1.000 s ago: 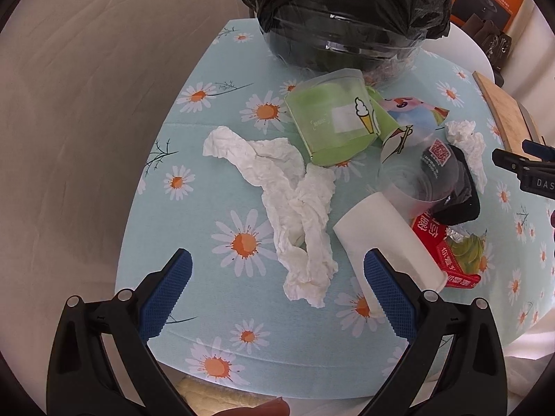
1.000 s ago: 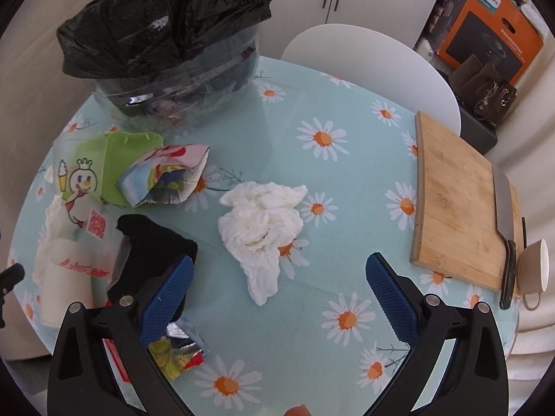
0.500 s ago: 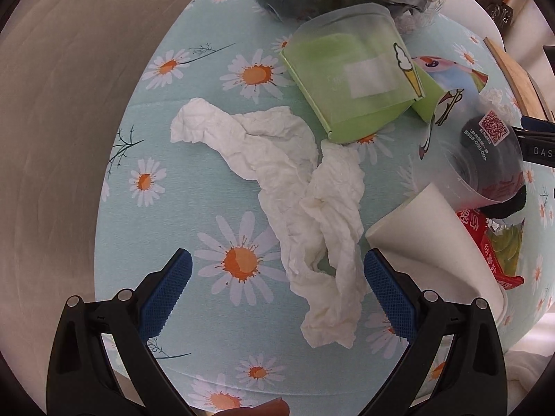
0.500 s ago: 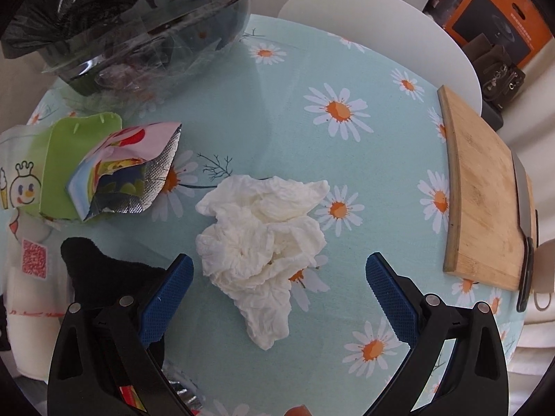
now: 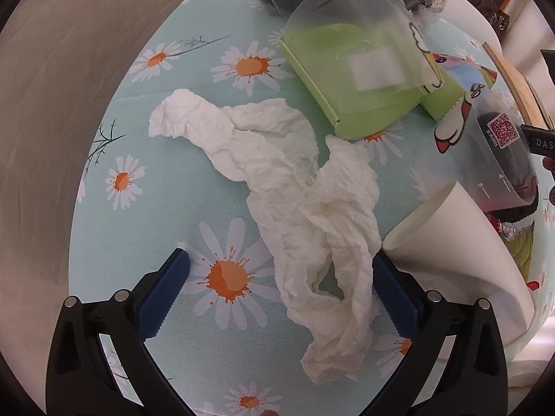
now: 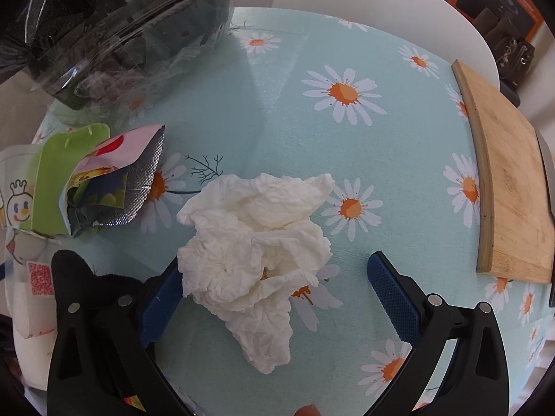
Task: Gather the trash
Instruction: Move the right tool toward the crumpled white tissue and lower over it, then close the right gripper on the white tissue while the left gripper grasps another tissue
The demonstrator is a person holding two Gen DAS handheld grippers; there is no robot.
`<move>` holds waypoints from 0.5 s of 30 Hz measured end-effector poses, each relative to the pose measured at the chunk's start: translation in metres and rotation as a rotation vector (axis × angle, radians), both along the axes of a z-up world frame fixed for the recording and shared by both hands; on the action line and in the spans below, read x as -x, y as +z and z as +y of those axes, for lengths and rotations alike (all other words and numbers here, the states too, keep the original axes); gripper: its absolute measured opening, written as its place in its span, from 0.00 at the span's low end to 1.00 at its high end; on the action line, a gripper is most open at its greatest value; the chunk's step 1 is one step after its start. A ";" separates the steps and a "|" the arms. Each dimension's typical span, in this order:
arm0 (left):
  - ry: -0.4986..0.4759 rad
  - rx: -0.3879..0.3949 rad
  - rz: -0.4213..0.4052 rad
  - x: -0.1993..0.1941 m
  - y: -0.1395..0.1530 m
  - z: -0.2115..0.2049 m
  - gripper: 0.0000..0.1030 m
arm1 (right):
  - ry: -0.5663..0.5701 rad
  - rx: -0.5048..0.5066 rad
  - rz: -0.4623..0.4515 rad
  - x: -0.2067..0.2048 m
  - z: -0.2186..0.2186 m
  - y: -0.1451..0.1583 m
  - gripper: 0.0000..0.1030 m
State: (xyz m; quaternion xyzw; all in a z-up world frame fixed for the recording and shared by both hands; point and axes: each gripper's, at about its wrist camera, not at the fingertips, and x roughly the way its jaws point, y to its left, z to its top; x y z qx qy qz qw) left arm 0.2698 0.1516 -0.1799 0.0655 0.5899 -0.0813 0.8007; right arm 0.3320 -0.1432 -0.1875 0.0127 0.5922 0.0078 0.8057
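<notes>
Straddling crumpled white tissues — left gripper point(image 5: 282, 289) long twisted tissue point(image 5: 298, 208) | right gripper point(image 6: 275, 293) wadded tissue point(image 6: 256, 253) | jaws wide, empty

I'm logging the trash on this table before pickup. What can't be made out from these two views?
- Bin contents: right wrist view, hidden by the black liner and glare, top cut off.
- Black item: left wrist view, blurred behind the clear cup.
- Red wrapper: left wrist view, mostly behind the white paper cup.
- Paper towel: the left hand-held gripper is open; contact unclear.
</notes>
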 end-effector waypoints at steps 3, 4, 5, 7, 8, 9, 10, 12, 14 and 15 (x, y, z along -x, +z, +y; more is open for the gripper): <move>0.000 0.002 -0.021 0.005 0.000 -0.003 0.96 | -0.005 -0.002 -0.019 0.004 -0.003 -0.001 0.94; -0.002 0.003 -0.023 0.006 0.000 -0.003 0.96 | -0.005 -0.002 -0.023 0.005 -0.003 -0.001 0.94; -0.004 0.002 -0.025 0.005 -0.002 -0.004 0.96 | -0.006 -0.002 -0.027 0.008 -0.003 -0.002 0.94; -0.001 0.006 -0.030 0.007 -0.002 -0.003 0.96 | -0.007 0.000 -0.035 0.016 -0.001 0.000 0.94; -0.001 0.008 -0.039 0.008 -0.002 -0.002 0.96 | -0.007 0.000 -0.040 0.018 -0.001 0.001 0.94; 0.000 0.010 -0.049 0.009 -0.003 -0.001 0.96 | -0.005 0.001 -0.043 0.018 -0.002 0.001 0.94; 0.003 0.012 -0.056 0.010 -0.007 0.001 0.96 | -0.004 0.001 -0.045 0.019 -0.001 0.002 0.94; 0.016 0.013 -0.060 0.011 -0.013 0.001 0.96 | -0.010 -0.001 -0.048 0.023 -0.001 0.003 0.94; 0.028 0.012 -0.060 0.014 -0.013 0.001 0.96 | -0.020 0.001 -0.042 0.024 -0.001 0.003 0.93; 0.030 0.011 -0.059 0.015 -0.013 0.001 0.95 | -0.022 0.003 -0.036 0.024 -0.001 0.003 0.92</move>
